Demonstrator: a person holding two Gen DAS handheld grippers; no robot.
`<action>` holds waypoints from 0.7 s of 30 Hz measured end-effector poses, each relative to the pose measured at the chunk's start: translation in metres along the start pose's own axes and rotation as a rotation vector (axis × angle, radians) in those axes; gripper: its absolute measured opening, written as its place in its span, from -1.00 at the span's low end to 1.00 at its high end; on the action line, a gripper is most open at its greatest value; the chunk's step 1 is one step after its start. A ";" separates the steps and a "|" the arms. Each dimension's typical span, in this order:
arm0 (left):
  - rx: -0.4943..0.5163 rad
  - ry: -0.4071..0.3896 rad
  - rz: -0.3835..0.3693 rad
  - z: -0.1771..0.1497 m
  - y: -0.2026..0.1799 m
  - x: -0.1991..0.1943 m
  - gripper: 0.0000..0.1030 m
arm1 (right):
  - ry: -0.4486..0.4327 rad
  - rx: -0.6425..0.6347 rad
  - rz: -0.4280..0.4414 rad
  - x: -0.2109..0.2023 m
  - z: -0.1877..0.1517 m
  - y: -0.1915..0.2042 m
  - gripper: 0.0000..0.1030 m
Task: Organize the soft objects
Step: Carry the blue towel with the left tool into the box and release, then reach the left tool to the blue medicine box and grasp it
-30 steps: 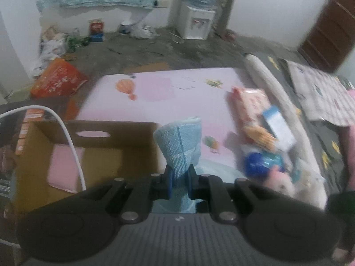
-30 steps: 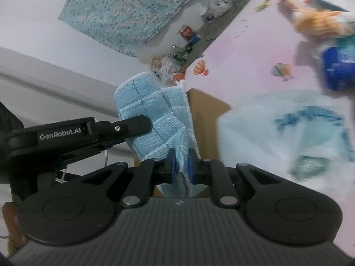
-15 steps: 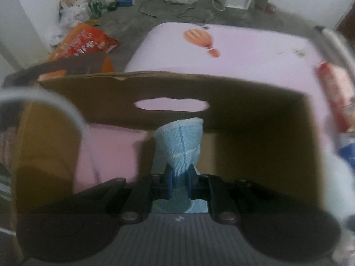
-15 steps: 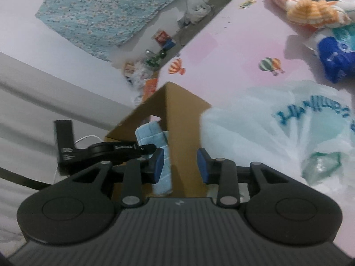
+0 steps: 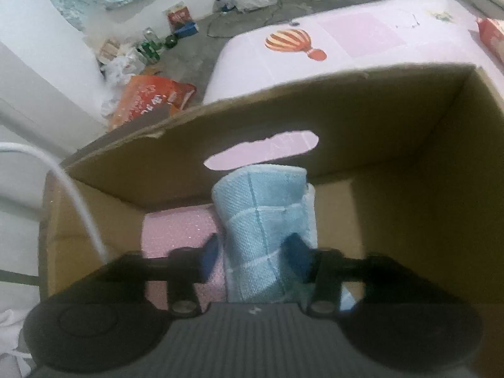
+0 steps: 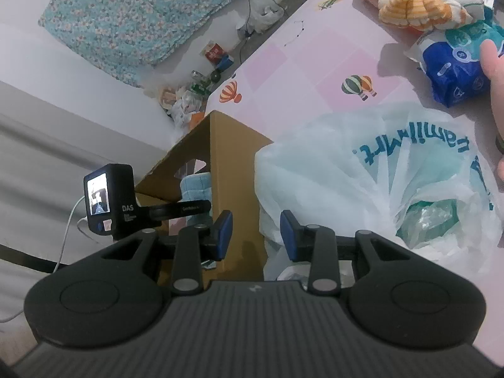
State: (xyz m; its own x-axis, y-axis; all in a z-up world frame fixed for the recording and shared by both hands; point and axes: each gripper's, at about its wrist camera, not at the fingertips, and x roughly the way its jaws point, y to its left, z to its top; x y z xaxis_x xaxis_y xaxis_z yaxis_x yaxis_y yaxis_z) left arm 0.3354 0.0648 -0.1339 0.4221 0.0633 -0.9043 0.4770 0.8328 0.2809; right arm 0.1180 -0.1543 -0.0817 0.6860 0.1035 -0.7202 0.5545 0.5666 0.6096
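Observation:
A folded light blue cloth (image 5: 264, 214) stands inside the open cardboard box (image 5: 378, 110), partly on a pink foam sheet (image 5: 179, 233) on the box floor. My left gripper (image 5: 253, 253) reaches down into the box. Its jaws are opening, with the cloth between them and the blue pads drawn off its sides. In the right wrist view the blue cloth (image 6: 195, 186) shows through the box's cut-out. My right gripper (image 6: 256, 236) is open and holds nothing, hovering in front of the cardboard box's near corner (image 6: 236, 173).
A white plastic bag (image 6: 393, 173) lies right of the box on the pink play mat (image 6: 315, 63). Farther right lie a blue pack (image 6: 453, 66), an orange striped soft thing (image 6: 415, 9) and a person's hand (image 6: 494, 72). A white cable (image 5: 78, 198) crosses the box's left wall.
My left gripper came down into the box with the cloth and its jaws spread apart. My right gripper let go of the cloth, opened and barely moved since.

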 end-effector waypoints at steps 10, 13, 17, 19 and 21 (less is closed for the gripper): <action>-0.170 -0.052 0.039 -0.003 0.023 -0.065 0.58 | -0.005 -0.003 0.048 -0.019 0.009 -0.018 -0.19; -0.231 -0.086 0.039 -0.003 0.023 -0.098 0.70 | -0.011 -0.006 0.082 -0.028 0.012 -0.026 -0.05; -0.285 -0.133 -0.004 -0.001 0.010 -0.140 0.72 | -0.015 0.000 0.136 -0.044 0.019 -0.037 0.05; -0.312 -0.142 -0.046 0.005 -0.004 -0.153 0.72 | -0.019 -0.007 0.154 -0.054 0.026 -0.044 0.06; -0.333 -0.145 -0.105 0.010 -0.022 -0.165 0.72 | -0.027 -0.013 0.164 -0.066 0.033 -0.052 0.06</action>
State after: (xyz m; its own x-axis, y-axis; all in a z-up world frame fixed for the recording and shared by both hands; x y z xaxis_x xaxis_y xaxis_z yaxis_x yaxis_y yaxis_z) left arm 0.2630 0.0308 0.0119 0.5004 -0.0909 -0.8610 0.2569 0.9653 0.0474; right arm 0.0601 -0.2173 -0.0550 0.7795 0.1738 -0.6018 0.4276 0.5544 0.7140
